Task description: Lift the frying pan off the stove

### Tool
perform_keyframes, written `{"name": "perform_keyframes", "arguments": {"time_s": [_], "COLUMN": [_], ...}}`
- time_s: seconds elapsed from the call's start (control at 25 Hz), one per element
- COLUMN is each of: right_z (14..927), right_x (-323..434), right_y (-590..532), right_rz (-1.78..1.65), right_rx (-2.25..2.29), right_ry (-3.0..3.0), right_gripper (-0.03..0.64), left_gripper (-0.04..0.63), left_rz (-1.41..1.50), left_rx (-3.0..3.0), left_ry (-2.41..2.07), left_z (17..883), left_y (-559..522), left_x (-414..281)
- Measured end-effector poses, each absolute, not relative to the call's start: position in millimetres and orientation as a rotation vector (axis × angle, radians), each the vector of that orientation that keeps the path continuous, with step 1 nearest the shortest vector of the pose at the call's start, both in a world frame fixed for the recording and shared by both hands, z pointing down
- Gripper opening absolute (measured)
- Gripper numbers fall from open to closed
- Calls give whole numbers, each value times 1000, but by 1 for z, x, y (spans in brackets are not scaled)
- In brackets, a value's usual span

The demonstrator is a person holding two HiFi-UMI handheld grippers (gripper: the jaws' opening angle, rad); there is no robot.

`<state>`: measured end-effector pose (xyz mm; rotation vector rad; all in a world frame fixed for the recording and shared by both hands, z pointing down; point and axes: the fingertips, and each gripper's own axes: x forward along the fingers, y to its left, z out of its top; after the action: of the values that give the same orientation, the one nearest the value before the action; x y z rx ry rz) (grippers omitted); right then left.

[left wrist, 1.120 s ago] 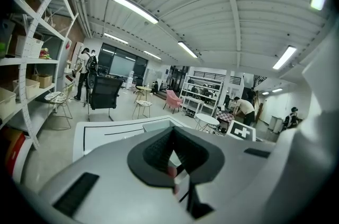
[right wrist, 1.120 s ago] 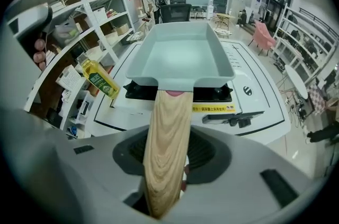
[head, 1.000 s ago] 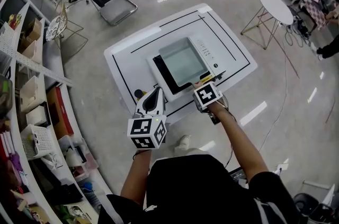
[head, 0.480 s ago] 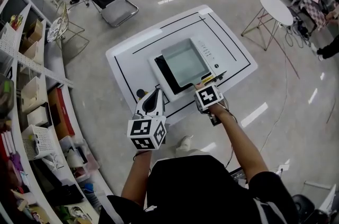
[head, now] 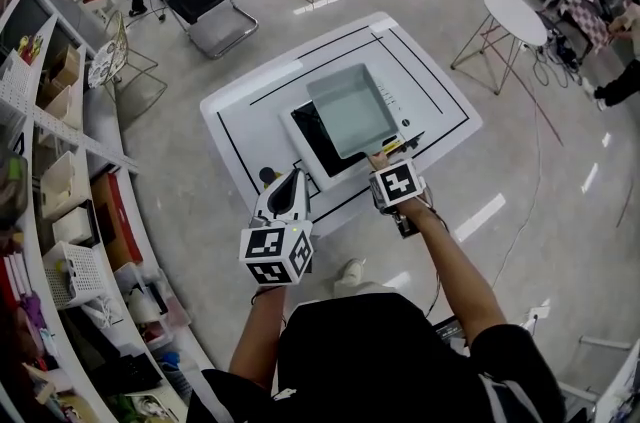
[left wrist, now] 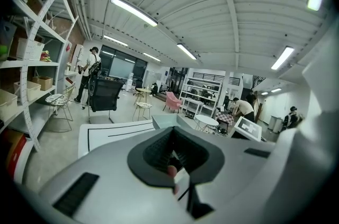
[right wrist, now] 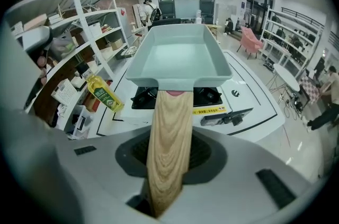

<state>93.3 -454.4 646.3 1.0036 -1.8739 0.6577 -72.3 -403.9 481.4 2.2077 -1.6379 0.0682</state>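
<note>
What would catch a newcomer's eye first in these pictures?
A pale square pan sits over a black stove on a white table. The right tool is clamped on its wooden handle. The left tool hangs shut at the table's near edge.

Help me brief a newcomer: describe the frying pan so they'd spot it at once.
Find the white table in the middle of the floor, then the stove on it. The frying pan sits over that stove: a pale grey-green rectangular tray, the only thing there with a light wooden handle.
</note>
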Motion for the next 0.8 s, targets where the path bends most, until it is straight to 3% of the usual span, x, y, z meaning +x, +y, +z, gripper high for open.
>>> {"name": "perform_keyframes", "arguments": {"time_s": [0.8], "right_z": [592], "right_x": [70], "right_y": [-370], "right_rz": [697], "right_rx": [1137], "right_ry": [-1961], "right_gripper": [91], "left_gripper": [9], "left_rz": [24], "left_rx": [2327], "left_ry": [-1578], "left_z": [453], "left_y": [-326], "left_x": [-90]}}
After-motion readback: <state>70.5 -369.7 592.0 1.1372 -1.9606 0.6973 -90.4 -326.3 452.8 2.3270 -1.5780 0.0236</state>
